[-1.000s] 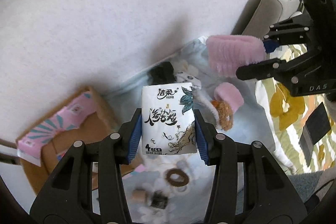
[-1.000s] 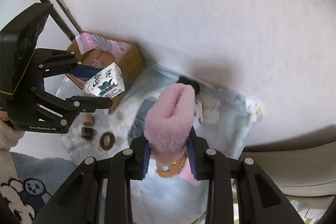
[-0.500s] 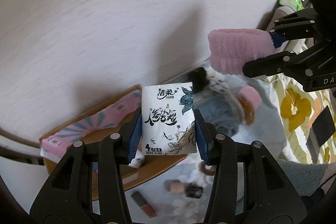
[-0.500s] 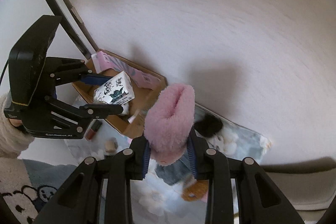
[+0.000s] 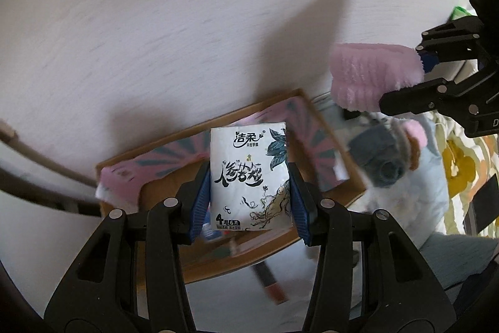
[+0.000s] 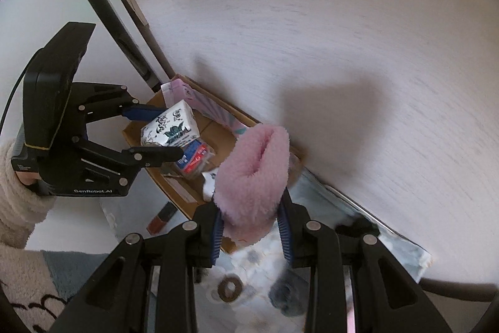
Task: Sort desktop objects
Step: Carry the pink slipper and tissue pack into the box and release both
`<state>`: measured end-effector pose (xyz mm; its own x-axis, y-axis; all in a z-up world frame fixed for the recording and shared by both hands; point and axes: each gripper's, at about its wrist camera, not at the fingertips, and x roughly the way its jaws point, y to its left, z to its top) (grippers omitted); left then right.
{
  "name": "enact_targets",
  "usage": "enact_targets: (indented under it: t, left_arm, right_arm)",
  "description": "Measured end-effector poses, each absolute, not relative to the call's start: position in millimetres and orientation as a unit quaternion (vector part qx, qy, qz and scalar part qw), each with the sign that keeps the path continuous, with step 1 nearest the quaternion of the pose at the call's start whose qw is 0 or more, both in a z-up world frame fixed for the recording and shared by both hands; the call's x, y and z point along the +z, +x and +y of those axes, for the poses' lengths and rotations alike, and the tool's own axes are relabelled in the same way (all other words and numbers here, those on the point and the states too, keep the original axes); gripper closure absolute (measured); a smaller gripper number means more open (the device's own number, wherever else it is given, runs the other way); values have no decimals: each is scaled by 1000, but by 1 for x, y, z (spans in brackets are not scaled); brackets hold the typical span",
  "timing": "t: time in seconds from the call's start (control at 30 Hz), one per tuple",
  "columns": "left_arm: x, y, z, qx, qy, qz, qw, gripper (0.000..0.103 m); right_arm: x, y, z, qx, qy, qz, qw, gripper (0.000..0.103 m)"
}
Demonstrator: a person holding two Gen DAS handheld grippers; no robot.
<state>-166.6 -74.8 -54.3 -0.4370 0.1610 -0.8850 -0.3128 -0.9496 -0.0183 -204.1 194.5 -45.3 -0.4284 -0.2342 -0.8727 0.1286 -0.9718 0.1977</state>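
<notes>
A white tissue pack (image 5: 249, 175) printed with black calligraphy is clamped between the blue pads of the left gripper (image 5: 248, 202) and is held above the open cardboard box (image 5: 340, 177), against whose far wall a pink patterned packet (image 5: 299, 120) is leaned. A fluffy pink sock (image 6: 254, 173) is gripped by the right gripper (image 6: 251, 227), held in the air just beside the box's near corner. A red-and-blue packet (image 6: 194, 156) is seen lying inside the box, and a brown ring (image 6: 230, 289) on the floral cloth (image 6: 402, 245) below.

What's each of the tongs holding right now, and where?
Left tongs pinch the tissue pack by its side edges; right tongs clamp the pink fuzzy sock at its lower end.
</notes>
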Motion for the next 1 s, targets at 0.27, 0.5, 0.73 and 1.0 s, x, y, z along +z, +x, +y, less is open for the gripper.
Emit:
enact_targets:
  t: [0.27, 0.5, 0.73, 1.0]
  left_arm:
    - [-83, -172, -122, 837, -535, 47, 104, 60]
    - [-120, -174, -138, 821, -559, 50, 104, 60]
    - [-143, -173, -147, 813, -572, 31, 108, 60]
    - [-148, -169, -145, 810, -574, 38, 110, 60]
  right_arm:
    - [-78, -233, 164, -825, 550, -49, 123, 74]
    - [-110, -261, 130, -803, 580, -52, 127, 74]
    - [-142, -271, 112, -783, 607, -58, 126, 74]
    - [-151, -273, 108, -776, 619, -61, 110, 74]
